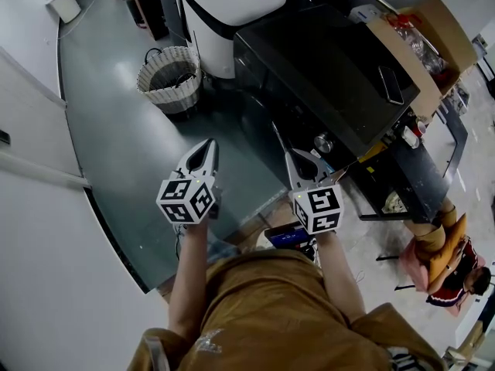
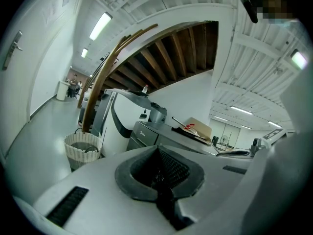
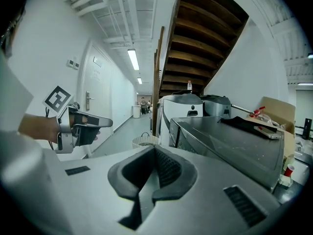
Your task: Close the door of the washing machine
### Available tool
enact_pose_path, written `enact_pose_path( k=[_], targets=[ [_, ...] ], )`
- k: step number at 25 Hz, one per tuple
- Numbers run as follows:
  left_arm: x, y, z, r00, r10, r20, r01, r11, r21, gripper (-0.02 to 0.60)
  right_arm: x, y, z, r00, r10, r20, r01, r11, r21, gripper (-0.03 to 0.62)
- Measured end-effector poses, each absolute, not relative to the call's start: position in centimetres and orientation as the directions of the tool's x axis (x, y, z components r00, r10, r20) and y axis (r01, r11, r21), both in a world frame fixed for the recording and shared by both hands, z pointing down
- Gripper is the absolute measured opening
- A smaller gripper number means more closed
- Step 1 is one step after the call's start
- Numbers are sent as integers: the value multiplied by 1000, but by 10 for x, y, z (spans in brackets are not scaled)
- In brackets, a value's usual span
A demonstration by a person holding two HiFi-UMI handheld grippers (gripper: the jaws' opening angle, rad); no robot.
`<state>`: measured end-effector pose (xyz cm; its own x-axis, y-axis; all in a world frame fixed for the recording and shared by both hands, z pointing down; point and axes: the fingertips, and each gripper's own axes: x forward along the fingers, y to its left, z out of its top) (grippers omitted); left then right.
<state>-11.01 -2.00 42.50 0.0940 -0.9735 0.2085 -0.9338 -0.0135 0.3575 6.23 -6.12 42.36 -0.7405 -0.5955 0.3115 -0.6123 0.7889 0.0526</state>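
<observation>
The washing machine is a dark box with a flat black top and a round knob on its front. It stands just ahead of both grippers, and I cannot make out its door. My left gripper hangs over the grey floor to the machine's left, jaws together and empty. My right gripper is close to the machine's front near the knob, also shut on nothing. The machine fills the right of the right gripper view, where the left gripper shows at the left. The machine lies farther off in the left gripper view.
A woven laundry basket stands on the floor left of the machine, next to a large white appliance. An open cardboard box and a phone lie on top at the right. A white wall runs along the left.
</observation>
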Motion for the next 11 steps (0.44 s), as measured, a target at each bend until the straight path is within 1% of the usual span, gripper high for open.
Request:
enact_pose_path(
  k=[11],
  targets=[
    [-109, -18, 424, 94, -975, 203, -930, -14, 367, 25, 64, -62, 424, -742, -594, 311, -612, 789, 48, 12]
  ],
)
